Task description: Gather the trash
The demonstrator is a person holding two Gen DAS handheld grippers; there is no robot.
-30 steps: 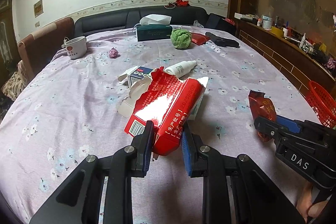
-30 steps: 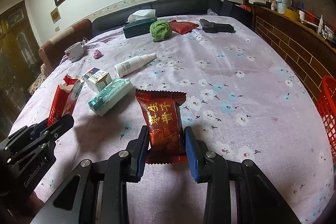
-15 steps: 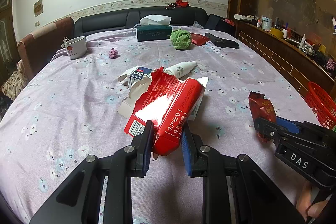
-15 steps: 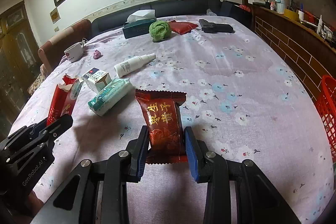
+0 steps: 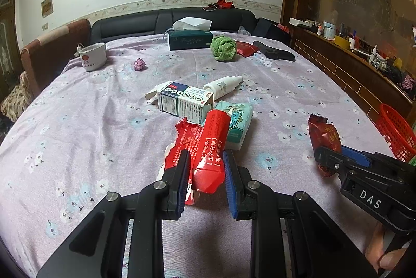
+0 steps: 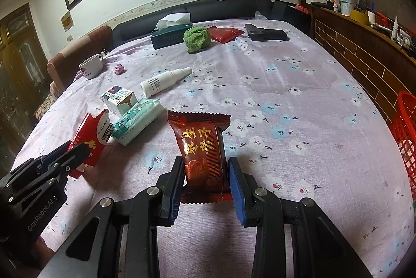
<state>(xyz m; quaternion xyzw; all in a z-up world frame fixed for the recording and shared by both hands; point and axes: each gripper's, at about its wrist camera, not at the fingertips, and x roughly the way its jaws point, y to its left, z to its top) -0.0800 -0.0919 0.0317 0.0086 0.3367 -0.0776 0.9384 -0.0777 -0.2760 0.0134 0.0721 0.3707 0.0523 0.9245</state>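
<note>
Left hand-held gripper [image 5: 205, 174]: jaws drawn in tight on the near end of a torn red carton [image 5: 208, 147], which is held clear of the desk [image 5: 78, 134], long axis running straight out from the fingers toward the far side. Right hand-held gripper [image 6: 205, 179]: jaws partly closed on the lower end of a dark red snack wrapper [image 6: 201, 145], pads pressing both side edges, long axis likewise in line with the fingers, crimped far end free. Both pieces of trash already in hand; neither yet binned. Red basket [image 6: 405, 137]: at the desk's right edge, just off the cloth, and judged the likely bin. Key relation: the basket lies to the right of both grippers and nearer the right one, so the wrapper probably goes first with a short swing rightward, while the carton must cross the whole front of the desk, passing the right gripper on the way. Remaining on the cloth, near to far: tissue pack [image 5: 238, 124] just beyond the carton, medicine box [image 5: 184, 103] with an open flap touching the pack, white bottle [image 5: 223, 85] lying on its side, small pink wad [image 5: 139, 64], mug [image 5: 92, 56], tissue box [image 5: 189, 39], green ball [image 5: 223, 49], red pouch [image 6: 225, 33], black object [image 6: 266, 34]. Which of these count as trash cannot be told, though the pink wad looks a fair candidate
</note>
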